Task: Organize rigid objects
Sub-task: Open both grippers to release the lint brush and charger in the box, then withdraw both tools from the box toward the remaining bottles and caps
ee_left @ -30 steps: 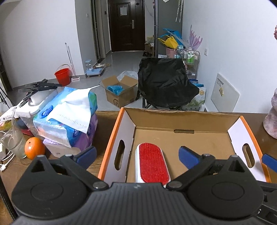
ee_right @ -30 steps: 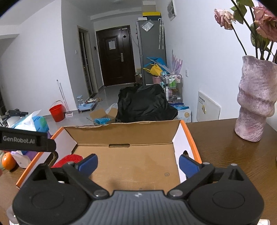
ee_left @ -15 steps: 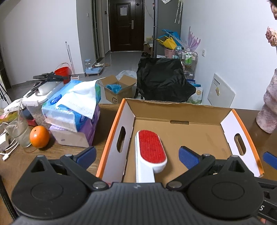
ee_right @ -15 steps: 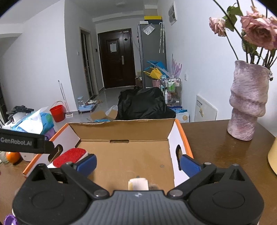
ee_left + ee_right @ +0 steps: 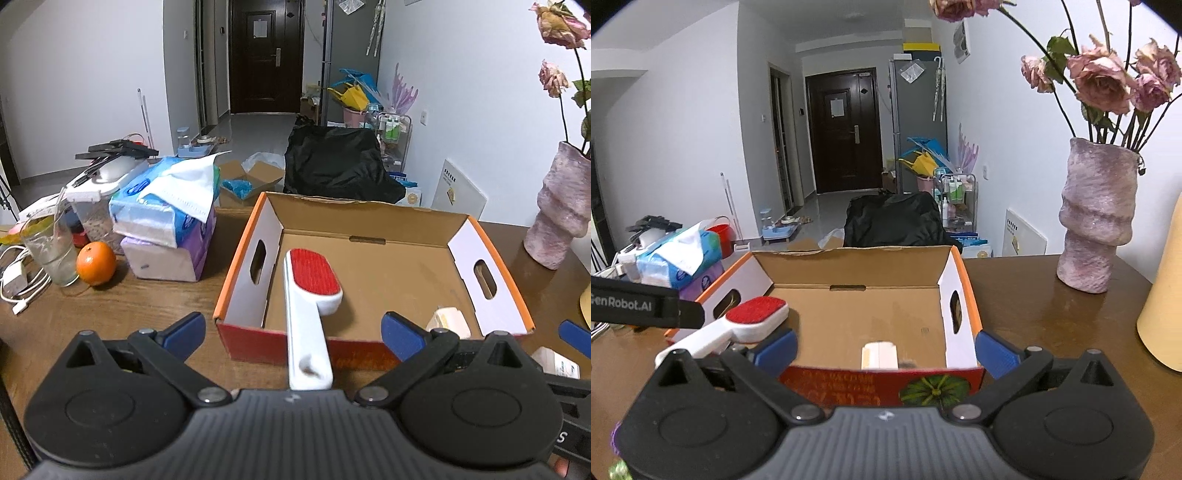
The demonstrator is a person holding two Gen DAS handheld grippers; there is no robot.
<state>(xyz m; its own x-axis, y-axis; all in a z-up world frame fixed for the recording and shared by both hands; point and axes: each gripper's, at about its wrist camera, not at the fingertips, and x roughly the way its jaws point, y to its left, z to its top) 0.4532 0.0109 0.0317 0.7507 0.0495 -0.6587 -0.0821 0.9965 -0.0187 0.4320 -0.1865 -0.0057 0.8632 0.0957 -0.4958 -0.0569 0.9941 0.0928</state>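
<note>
An open cardboard box [image 5: 369, 221] with orange rims stands on the wooden table; it also shows in the right wrist view [image 5: 849, 266]. A white lint brush with a red pad [image 5: 312, 291] lies in its left part, handle sticking out over the near wall; the right wrist view shows it too [image 5: 753, 317]. A small cream block [image 5: 448, 321] lies in the box's near right corner, seen also in the right wrist view [image 5: 879, 354]. My left gripper [image 5: 291, 328] is open, just in front of the box with the handle between its fingers. My right gripper [image 5: 884, 349] is open and empty before the box.
Tissue packs [image 5: 166, 218], an orange [image 5: 96, 263], a glass [image 5: 51, 251] and cables lie left of the box. A pink vase with roses [image 5: 1097, 218] and a yellow object [image 5: 1163, 310] stand to the right. A small carton [image 5: 557, 362] lies near the right gripper.
Both grippers have drawn back toward me and away from the box. The brush handle and the box's near wall now show. The cream block now shows in the box.
</note>
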